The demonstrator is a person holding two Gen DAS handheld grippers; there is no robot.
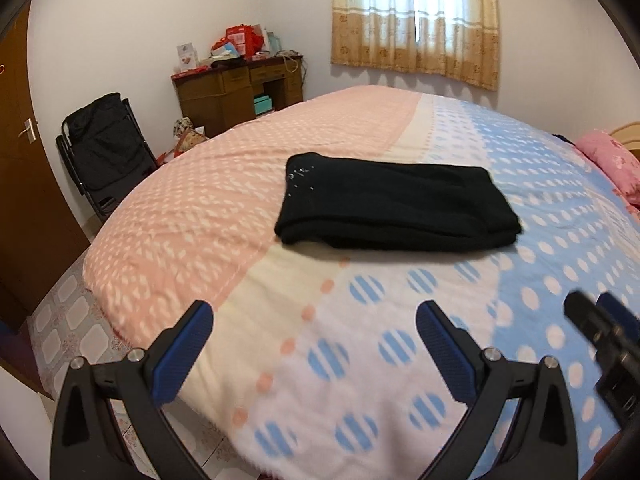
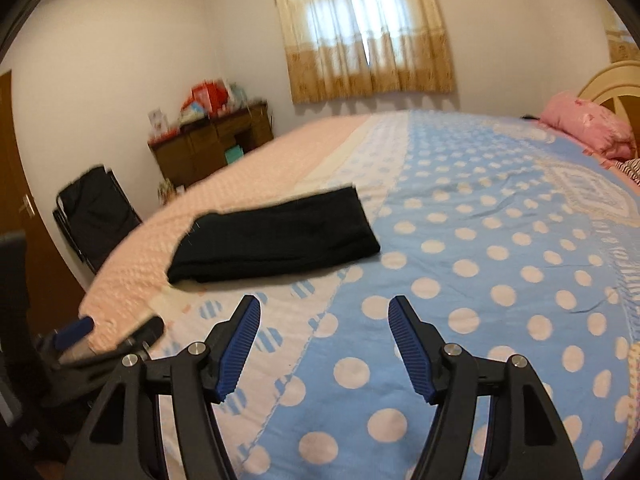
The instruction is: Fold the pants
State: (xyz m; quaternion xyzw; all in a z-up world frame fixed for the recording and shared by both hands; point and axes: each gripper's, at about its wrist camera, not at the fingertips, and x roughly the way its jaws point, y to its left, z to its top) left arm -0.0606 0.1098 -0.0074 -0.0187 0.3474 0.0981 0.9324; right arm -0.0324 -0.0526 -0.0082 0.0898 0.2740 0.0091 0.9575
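Black pants (image 1: 396, 204) lie folded into a flat rectangle on the bed, across the pink and blue halves of the blanket. They also show in the right wrist view (image 2: 276, 236). My left gripper (image 1: 314, 312) is open and empty, held above the near edge of the bed, well short of the pants. My right gripper (image 2: 324, 308) is open and empty, also back from the pants, over the blue dotted part. The right gripper shows at the right edge of the left wrist view (image 1: 604, 344). The left gripper shows at the lower left of the right wrist view (image 2: 108, 332).
The bed (image 1: 180, 216) is covered by a pink and blue dotted blanket. A pink pillow (image 2: 588, 128) lies at the headboard on the right. A black folding chair (image 1: 104, 148) and a cluttered wooden desk (image 1: 236, 88) stand beyond the bed. A brown door (image 1: 20, 168) is on the left.
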